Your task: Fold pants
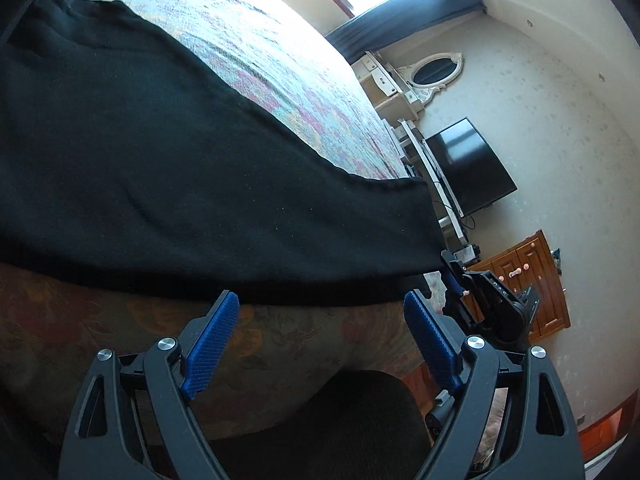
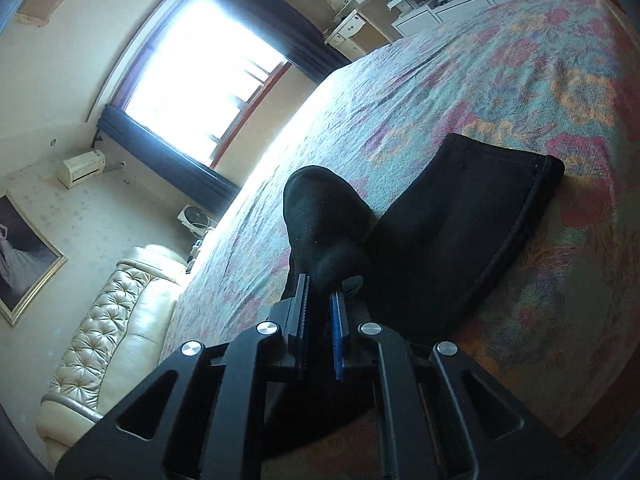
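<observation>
The left hand-held gripper (image 1: 320, 332) is spread wide at the bottom of the left wrist view, its blue pads (image 1: 212, 344) well apart with nothing between them. Its tips sit just below the lower edge of the black pants (image 1: 160, 184), and whether they touch the cloth cannot be told.

The pants fill the left and centre of that view as a broad dark band, lying on the flowered bedspread (image 1: 248, 48), which runs to the upper left. The band narrows toward the centre right, where the right hand-held gripper (image 1: 454, 276) meets its end.

In the right wrist view the right hand-held gripper (image 2: 320, 300) is at bottom centre, its jaws pressed nearly together and pinching a bunch of the pants (image 2: 320, 216). The pinched cloth bulges up in a rounded hump just past the tips. To the right of the hump, a flat part of the pants with a stitched edge lies on the bedspread (image 2: 460, 80) and reaches toward the centre right.

Around the bed, a bright window (image 2: 200, 68) with dark curtains is at the upper left of the right wrist view, and a cream tufted sofa (image 2: 116, 320) at the lower left. In the left wrist view a dark TV (image 1: 468, 164) hangs on the wall at centre right, with a wooden cabinet (image 1: 532, 280) below it.
</observation>
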